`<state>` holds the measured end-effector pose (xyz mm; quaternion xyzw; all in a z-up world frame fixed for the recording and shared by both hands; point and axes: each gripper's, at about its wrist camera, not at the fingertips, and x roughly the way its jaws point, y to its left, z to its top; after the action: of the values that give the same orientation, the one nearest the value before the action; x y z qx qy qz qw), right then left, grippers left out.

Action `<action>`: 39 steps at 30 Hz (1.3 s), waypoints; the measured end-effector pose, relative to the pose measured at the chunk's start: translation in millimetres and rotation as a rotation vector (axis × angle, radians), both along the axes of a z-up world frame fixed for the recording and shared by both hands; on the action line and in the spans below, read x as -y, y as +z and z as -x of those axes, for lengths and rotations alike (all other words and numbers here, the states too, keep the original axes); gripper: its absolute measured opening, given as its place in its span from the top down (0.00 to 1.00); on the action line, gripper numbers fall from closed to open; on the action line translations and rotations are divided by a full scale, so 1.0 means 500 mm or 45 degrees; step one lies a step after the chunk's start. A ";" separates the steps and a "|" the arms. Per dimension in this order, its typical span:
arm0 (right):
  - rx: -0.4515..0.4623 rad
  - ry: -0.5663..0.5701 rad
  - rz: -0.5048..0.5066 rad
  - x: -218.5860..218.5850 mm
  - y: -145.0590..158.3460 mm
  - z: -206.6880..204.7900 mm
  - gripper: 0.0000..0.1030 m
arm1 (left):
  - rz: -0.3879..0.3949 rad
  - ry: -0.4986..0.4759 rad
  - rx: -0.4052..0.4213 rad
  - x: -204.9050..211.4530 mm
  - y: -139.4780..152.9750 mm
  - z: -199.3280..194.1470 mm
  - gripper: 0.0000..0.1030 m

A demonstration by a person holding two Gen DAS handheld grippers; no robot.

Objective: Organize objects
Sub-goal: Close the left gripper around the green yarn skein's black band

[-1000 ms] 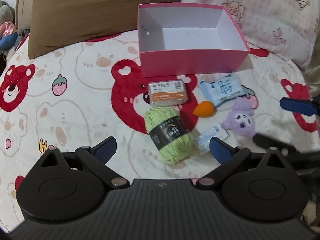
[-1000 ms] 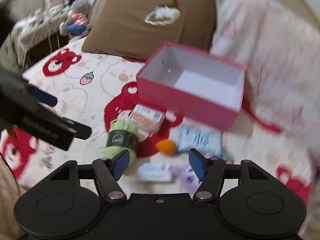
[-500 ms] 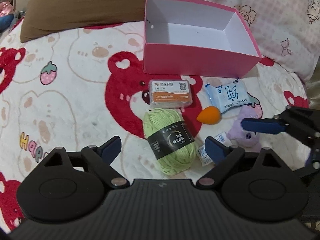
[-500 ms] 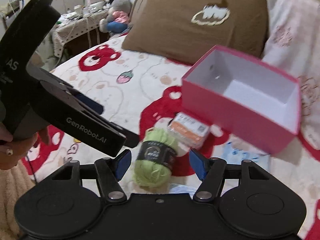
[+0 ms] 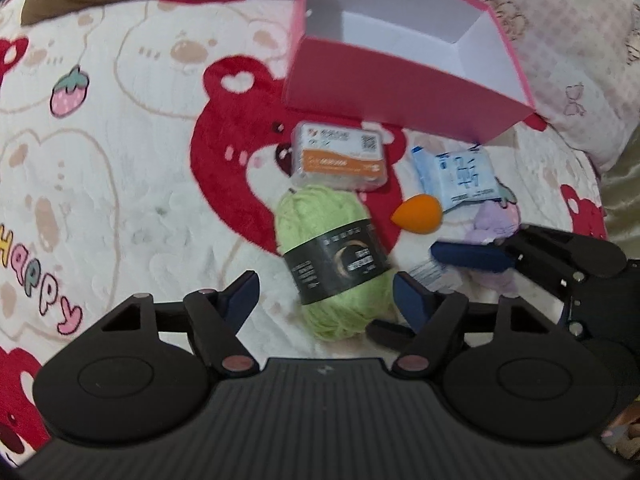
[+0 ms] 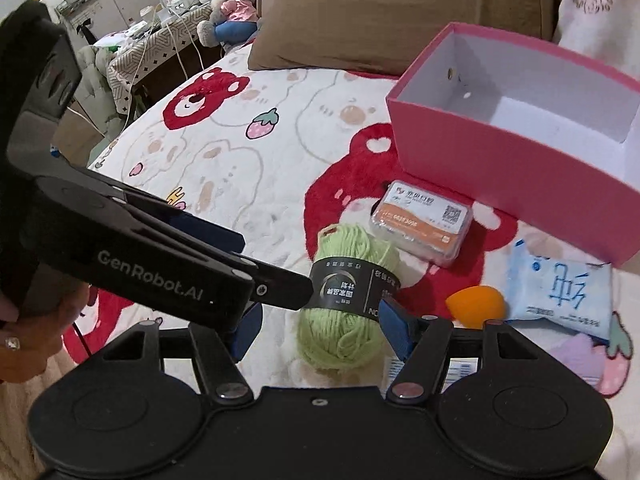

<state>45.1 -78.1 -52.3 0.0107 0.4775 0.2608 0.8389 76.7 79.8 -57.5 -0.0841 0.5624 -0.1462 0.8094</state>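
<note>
An empty pink box (image 5: 400,80) stands at the back of the bed; it also shows in the right wrist view (image 6: 516,152). In front lie a green yarn ball (image 5: 336,264) with a black band, an orange-labelled clear case (image 5: 340,156), an orange sponge (image 5: 418,216), a blue tissue pack (image 5: 460,176), a purple plush (image 5: 494,224) and a small blue-white packet (image 5: 430,270). My left gripper (image 5: 324,298) is open, its jaws either side of the yarn's near end. My right gripper (image 6: 320,326) is open around the yarn (image 6: 352,300) from the other side.
The bed has a white blanket with red bears (image 5: 120,160). A brown pillow (image 6: 400,12) and a pink-patterned pillow (image 5: 568,40) lie behind the box. A cluttered side table with plush toys (image 6: 180,28) stands off the bed's far left.
Both grippers have closed in on the green yarn ball. The right gripper swung left from the purple plush side and now frames the yarn. Both stay open.
</note>
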 end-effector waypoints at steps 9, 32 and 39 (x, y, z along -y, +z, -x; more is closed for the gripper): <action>0.025 -0.001 0.009 -0.015 -0.058 -0.022 0.20 | 0.124 0.040 -0.099 -0.020 -0.064 -0.018 0.41; 0.054 -0.074 0.080 -0.021 -0.127 -0.027 0.20 | 0.312 0.055 -0.057 -0.019 -0.127 -0.036 0.39; 0.023 -0.110 0.086 -0.017 -0.137 -0.028 0.20 | 0.388 0.094 -0.103 -0.022 -0.144 -0.041 0.40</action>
<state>59.2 -69.7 -121.0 0.0007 0.4774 0.2082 0.8537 97.0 90.9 -129.7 -0.2324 0.5625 -0.1965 0.7687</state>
